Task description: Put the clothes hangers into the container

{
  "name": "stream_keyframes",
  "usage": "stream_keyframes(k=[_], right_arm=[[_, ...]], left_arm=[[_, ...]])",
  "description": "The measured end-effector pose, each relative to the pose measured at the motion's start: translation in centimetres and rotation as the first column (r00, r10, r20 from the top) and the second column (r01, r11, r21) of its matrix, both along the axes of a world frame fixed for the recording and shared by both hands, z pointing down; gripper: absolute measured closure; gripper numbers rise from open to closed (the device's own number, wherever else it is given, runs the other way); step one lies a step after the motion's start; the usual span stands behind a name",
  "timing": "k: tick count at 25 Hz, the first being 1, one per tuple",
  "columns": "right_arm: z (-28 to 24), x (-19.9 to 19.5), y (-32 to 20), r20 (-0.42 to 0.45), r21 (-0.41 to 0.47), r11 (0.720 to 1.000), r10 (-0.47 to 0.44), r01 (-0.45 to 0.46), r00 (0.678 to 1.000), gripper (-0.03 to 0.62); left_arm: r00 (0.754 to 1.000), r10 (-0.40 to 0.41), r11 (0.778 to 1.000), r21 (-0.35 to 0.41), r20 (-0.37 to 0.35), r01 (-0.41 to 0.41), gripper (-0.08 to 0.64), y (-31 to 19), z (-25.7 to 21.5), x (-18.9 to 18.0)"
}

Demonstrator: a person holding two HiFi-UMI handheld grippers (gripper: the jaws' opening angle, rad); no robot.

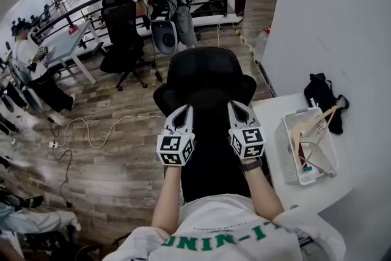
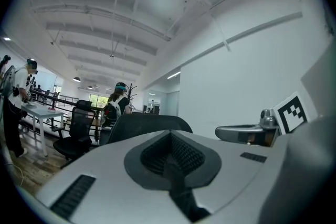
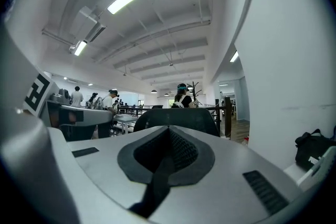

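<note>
White T-shirt (image 1: pixel 226 226) at bottom edge, bare forearms reaching forward over black office chair (image 1: pixel 204 76). Left gripper (image 1: pixel 182 112): level, jaws pressed together, nothing between. Right gripper (image 1: pixel 239 108): just beside it, jaws likewise closed, empty. Wooden clothes hanger (image 1: pixel 313 124) lies in white mesh basket (image 1: pixel 286 153) on white table (image 1: pixel 272 112) at right, well apart from both grippers. Paler hangers seem to lie under it, count unclear. Black bag (image 1: pixel 322 95) behind basket, by wall.

The right gripper (image 3: pixel 169 132) is pressed closed, nothing between its jaws. A black chair back (image 3: pixel 176 117) rises beyond at twelve o'clock, the left gripper (image 3: pixel 79 115) sits at nine, a black bag (image 3: pixel 313 148) at four.
</note>
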State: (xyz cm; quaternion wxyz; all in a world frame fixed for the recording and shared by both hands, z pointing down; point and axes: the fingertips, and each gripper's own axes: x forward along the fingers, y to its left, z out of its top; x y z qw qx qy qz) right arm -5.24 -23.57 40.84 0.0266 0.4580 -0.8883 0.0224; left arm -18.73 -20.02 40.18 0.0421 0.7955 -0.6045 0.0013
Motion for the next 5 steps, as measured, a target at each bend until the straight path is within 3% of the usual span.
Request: stream_keyframes(k=[5], right_arm=[[1.5,2.4,0.8,-0.002,-0.032,0.999,0.016,-0.016,1.000,0.578]], left_arm=[[1.000,0.007,0.998,-0.058,-0.030,-0.008,0.549,0.4,3.0,0.9]])
